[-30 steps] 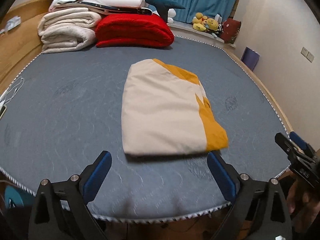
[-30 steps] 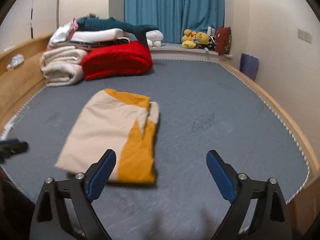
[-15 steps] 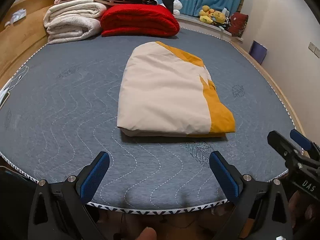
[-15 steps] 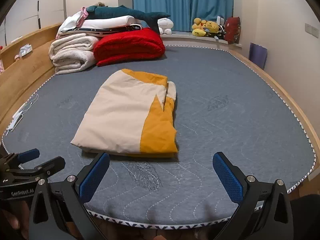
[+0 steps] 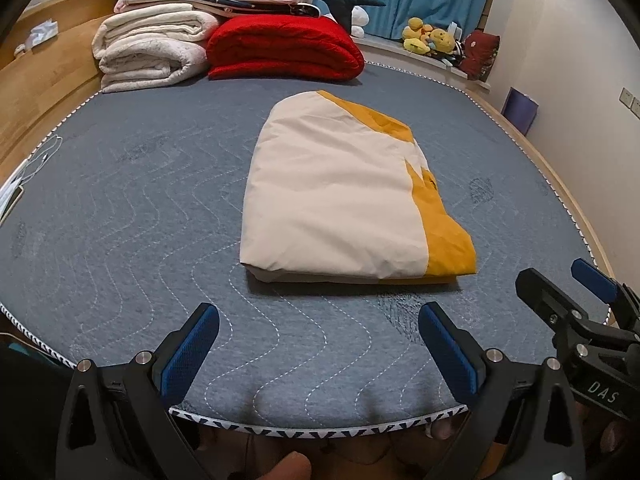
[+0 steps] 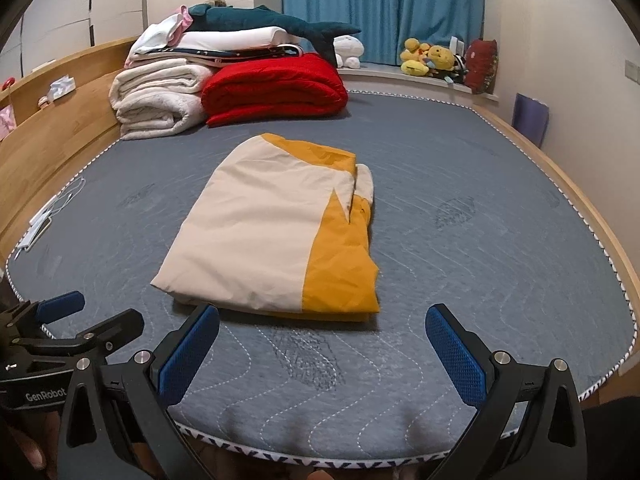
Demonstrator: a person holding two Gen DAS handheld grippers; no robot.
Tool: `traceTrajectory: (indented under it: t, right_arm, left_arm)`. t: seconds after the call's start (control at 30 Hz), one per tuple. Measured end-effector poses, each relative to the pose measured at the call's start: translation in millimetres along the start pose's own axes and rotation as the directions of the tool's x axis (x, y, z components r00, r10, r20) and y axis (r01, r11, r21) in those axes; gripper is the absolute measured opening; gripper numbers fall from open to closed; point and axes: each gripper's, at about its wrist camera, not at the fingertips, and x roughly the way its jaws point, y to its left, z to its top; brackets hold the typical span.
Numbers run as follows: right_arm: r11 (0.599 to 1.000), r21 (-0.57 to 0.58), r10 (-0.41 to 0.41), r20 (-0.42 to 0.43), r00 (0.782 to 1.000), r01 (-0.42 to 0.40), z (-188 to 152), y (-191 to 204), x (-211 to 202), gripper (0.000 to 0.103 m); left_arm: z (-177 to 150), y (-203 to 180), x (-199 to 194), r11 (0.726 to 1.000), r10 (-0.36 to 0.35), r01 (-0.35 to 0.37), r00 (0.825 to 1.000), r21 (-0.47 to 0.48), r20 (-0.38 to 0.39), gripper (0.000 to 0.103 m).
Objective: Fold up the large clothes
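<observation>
Folded jacket (image 5: pixel 340 200) lay flat on the bed (image 5: pixel 120 208). My left gripper (image 5: pixel 319 350) and right gripper (image 6: pixel 322 350) hovered wide open, empty, near it.

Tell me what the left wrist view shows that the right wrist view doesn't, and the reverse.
Only the left wrist view shows the right gripper, open at its right edge, marked DAS. Only the right wrist view shows the left gripper, open at its left edge, marked GenRobot, and the folded garment's stacked right-hand edge. Both show the cream and orange garment lying flat on the grey mattress, untouched, with the red blanket and white blankets behind.
</observation>
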Motion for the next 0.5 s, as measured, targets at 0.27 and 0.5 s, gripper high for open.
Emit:
traceTrajectory:
  t: [0.27, 0.5]
  right_arm:
    - [1.000, 0.002, 0.005, 0.002, 1.000, -0.005, 2.3, 2.4, 3.5, 0.103]
    - [1.000, -0.004, 0.013, 0.000, 1.000, -0.013, 3.9, 4.1, 4.3, 0.103]
  left_arm:
    - [2.7, 1.2, 2.1, 1.000, 0.003, -0.003, 1.000, -0.004, -0.002, 0.099]
    - [2.9, 0.8, 4.3, 1.000, 0.007, -0.007, 1.000, -0.010, -0.004, 0.099]
